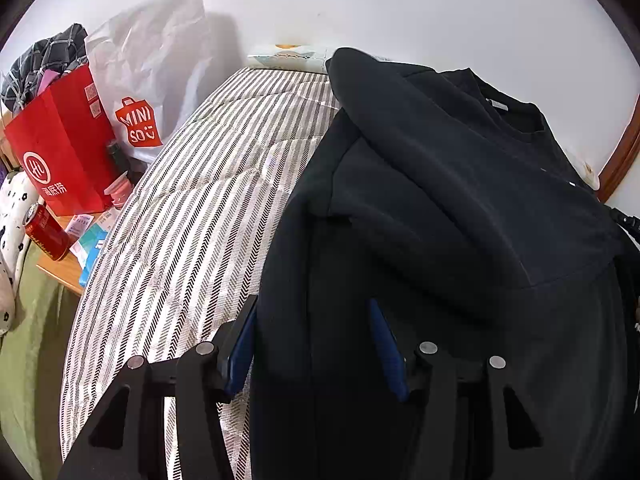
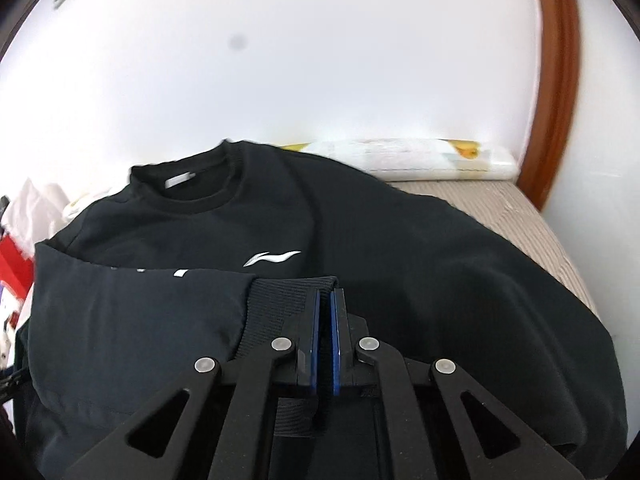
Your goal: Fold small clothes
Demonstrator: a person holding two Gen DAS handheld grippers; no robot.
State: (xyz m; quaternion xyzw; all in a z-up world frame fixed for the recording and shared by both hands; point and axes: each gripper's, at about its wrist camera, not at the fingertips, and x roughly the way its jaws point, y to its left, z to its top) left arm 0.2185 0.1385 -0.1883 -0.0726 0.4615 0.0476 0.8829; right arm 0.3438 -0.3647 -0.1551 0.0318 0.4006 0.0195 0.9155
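Observation:
A black sweatshirt lies flat on the striped bed, collar toward the wall, one sleeve folded across its chest. My left gripper is open, its blue-padded fingers straddling the sweatshirt's left edge near the hem. In the right wrist view the sweatshirt shows a white logo. My right gripper is shut on the ribbed cuff of the folded sleeve, which lies across the chest.
A red paper bag, a white Miniso bag, a red can and small packets sit on a wooden bedside table at left. A pillow lies by the wall. A wooden frame curves at right.

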